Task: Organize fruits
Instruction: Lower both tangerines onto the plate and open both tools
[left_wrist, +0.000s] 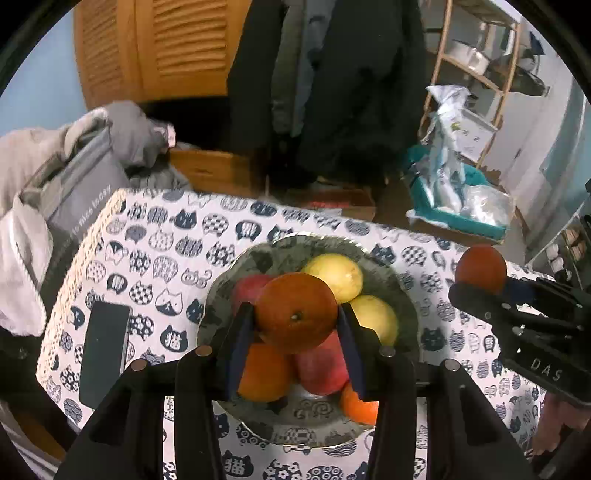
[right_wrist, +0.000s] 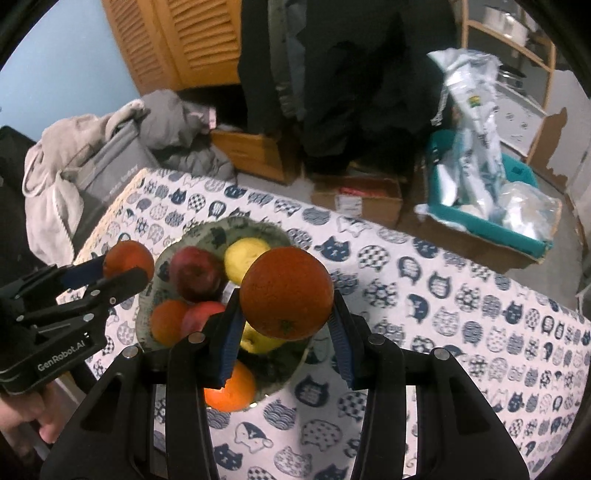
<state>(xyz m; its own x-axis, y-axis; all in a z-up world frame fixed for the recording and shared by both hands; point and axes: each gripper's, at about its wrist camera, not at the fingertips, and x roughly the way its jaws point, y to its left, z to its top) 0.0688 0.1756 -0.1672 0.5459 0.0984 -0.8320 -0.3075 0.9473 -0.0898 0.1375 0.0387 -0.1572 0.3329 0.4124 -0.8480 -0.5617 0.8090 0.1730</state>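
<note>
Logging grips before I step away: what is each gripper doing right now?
Left gripper: shut on an orange, above the plate.
Right gripper: shut on another orange.

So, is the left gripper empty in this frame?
No: the left gripper is shut on an orange, held above the plate of fruit.

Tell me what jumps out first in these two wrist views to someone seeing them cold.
Each gripper is clamped on an orange: the left gripper holds one orange over the plate, the right gripper another orange. The plate of apples, oranges and yellow fruit sits on a cat-print tablecloth. A dark phone lies left of the plate.
</note>
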